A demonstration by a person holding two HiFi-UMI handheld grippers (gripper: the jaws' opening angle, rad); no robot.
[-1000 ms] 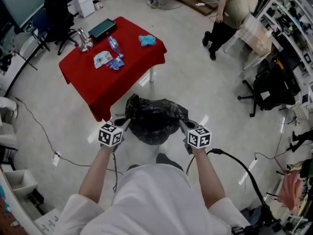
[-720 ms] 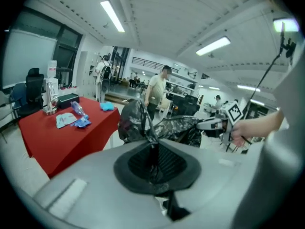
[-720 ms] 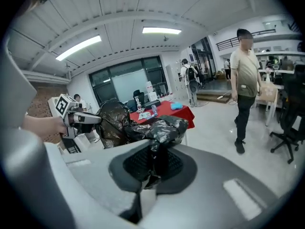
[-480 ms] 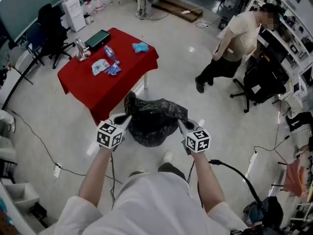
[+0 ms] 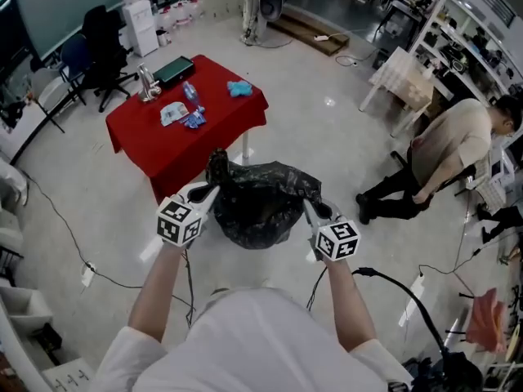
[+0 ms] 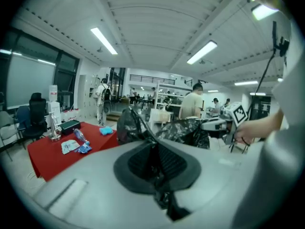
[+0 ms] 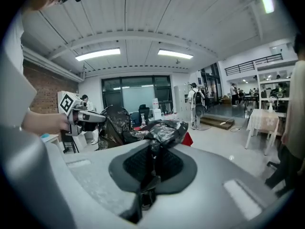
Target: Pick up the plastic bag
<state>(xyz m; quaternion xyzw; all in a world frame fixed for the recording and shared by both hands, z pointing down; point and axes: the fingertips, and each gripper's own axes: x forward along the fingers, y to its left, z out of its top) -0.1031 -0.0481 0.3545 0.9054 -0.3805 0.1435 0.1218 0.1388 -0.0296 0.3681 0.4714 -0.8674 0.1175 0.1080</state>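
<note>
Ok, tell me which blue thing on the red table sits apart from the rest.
The light blue cloth, alone near the far corner; the darker blue wrappers lie bunched beside the bottle.

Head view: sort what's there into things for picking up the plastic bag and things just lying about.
For the job: plastic bag; left gripper and right gripper, each shut on the bag's edge.

Lying about: red table, bottle, blue cloth, black case, office chair.

The plastic bag (image 5: 260, 211) was glossy black; the tablecloth (image 5: 188, 149) red; the floor (image 5: 327, 137) pale grey; the chair (image 5: 102, 43) black.
</note>
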